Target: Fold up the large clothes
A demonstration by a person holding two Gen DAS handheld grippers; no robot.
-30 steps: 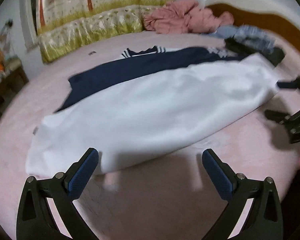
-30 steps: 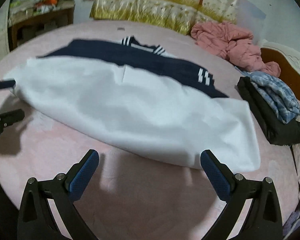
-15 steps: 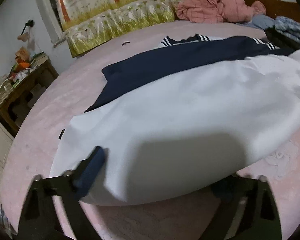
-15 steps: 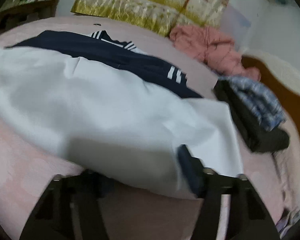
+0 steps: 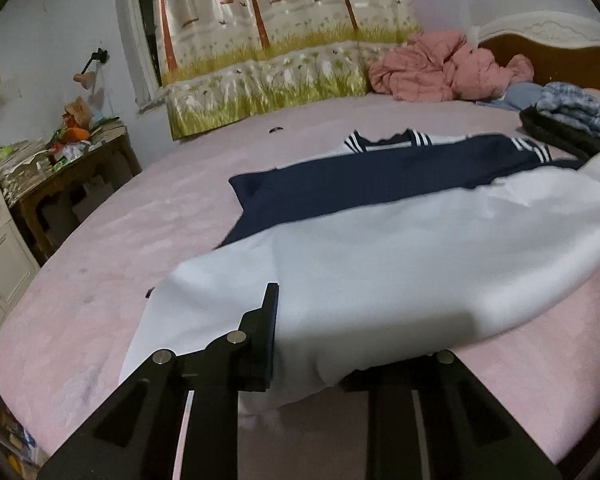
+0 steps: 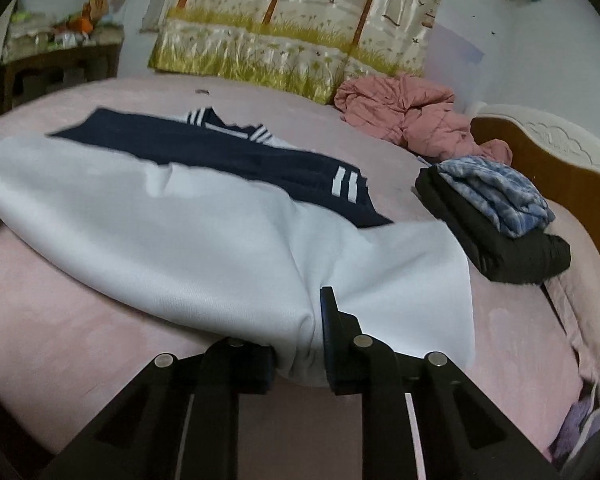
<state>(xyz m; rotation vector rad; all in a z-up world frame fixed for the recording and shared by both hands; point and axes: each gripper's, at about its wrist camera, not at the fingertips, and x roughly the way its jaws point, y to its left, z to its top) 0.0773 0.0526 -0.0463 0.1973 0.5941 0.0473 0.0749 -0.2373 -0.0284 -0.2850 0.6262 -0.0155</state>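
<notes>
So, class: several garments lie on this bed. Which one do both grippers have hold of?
The white and navy garment, spread flat mid-bed. Both the left gripper and right gripper are closing on its white hem; the pink heap and folded stack lie untouched.

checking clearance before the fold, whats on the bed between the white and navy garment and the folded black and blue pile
Nothing: the right wrist view shows only bare pink sheet between the white and navy garment and the folded pile.
</notes>
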